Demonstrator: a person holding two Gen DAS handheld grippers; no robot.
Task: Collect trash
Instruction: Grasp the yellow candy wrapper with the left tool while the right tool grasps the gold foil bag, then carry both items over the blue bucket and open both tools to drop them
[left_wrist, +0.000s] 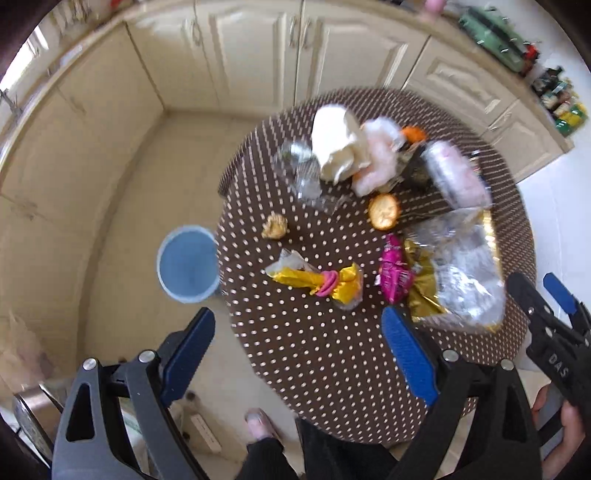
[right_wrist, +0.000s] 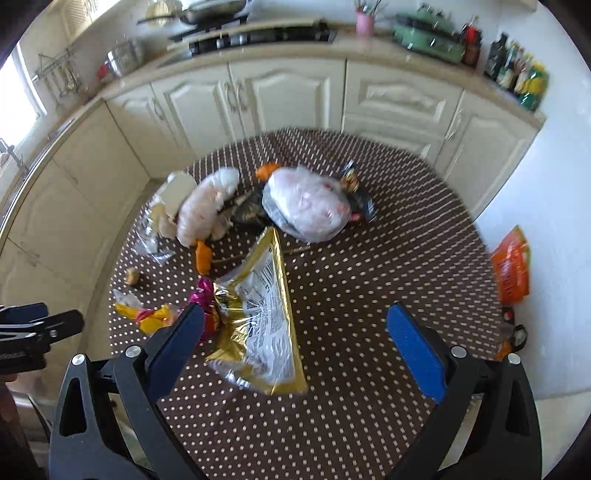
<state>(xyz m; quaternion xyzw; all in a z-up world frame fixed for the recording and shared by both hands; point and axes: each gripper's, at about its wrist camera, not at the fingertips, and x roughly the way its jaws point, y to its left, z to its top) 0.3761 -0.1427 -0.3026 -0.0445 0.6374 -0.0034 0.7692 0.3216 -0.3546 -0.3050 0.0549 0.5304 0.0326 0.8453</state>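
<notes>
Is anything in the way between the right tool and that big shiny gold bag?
Nothing visible. The right tool hangs open above the table, and the gold bag lies right ahead between its fingers, uncovered.

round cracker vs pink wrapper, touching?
Apart. The left wrist view shows bare dotted tablecloth between the round cracker and the pink wrapper below it.

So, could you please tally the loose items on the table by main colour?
Gold or yellow: 2 – big foil bag, tied wrapper
Pink: 1 – wrapper
White: 1 – crumpled paper
Tan: 2 – cracker, crumb lump
Total: 6; the blurred far pile is uncounted.
</notes>
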